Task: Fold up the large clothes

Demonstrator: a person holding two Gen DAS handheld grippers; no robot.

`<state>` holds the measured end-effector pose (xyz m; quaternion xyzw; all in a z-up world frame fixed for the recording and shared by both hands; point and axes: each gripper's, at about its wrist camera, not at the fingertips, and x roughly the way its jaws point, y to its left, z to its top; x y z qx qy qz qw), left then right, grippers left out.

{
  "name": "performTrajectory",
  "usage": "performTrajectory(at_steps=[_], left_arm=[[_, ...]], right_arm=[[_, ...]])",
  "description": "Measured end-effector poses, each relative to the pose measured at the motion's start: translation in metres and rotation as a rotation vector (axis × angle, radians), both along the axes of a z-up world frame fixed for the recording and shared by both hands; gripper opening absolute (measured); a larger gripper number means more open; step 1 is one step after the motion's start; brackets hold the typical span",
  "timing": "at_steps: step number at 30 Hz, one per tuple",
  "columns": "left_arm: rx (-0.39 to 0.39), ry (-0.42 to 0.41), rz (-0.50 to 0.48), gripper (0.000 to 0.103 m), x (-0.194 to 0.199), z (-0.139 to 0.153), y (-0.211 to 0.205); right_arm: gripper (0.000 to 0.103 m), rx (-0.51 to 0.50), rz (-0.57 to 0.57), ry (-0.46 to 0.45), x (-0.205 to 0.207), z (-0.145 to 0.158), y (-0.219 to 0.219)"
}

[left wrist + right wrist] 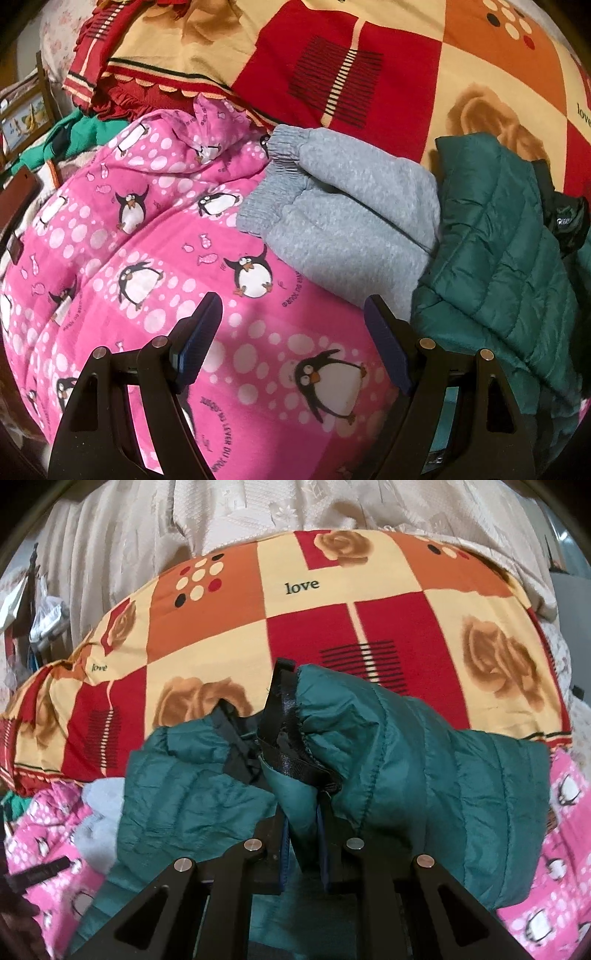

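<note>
A dark green quilted puffer jacket [424,768] lies bunched over a pile of clothes on the bed; it also shows at the right of the left wrist view [495,258]. My right gripper [303,834] is shut on a fold of the green jacket near its black-trimmed edge [291,746]. My left gripper [295,314] is open and empty, hovering over a pink penguin-print garment [147,236]. A grey fleece garment [354,221] lies between the pink one and the jacket.
A red, orange and cream rose-print bedspread [317,627] covers the bed behind the pile. A green garment [85,136] and a red frilled cloth [125,92] lie at the far left. Cream curtains [184,513] hang behind the bed.
</note>
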<state>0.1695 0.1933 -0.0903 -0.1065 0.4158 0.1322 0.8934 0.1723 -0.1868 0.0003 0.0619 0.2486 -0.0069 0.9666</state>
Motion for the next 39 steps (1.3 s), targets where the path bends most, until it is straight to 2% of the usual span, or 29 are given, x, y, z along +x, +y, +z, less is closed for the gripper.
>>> performTrajectory(at_steps=[7,20,31,35,39], left_arm=[[0.049,0.056,0.049,0.080,0.006,-0.006,0.020],[-0.020,0.022,0.065,0.080,0.006,0.007,0.037],[-0.042,0.020,0.084,0.079,0.006,0.008,0.042],[-0.046,0.016,0.086,0.079,0.006,0.008,0.041],[-0.051,0.010,0.081,0.079,0.007,0.008,0.038]], right_arm=[[0.012,-0.038,0.089,-0.002,0.011,0.004,0.055],[0.012,-0.152,0.293,0.034,0.020,-0.008,0.176],[0.012,-0.127,0.317,0.106,0.032,-0.038,0.192],[0.012,-0.089,0.337,0.132,0.036,-0.050,0.189],[0.014,-0.047,0.388,0.232,0.051,-0.076,0.189]])
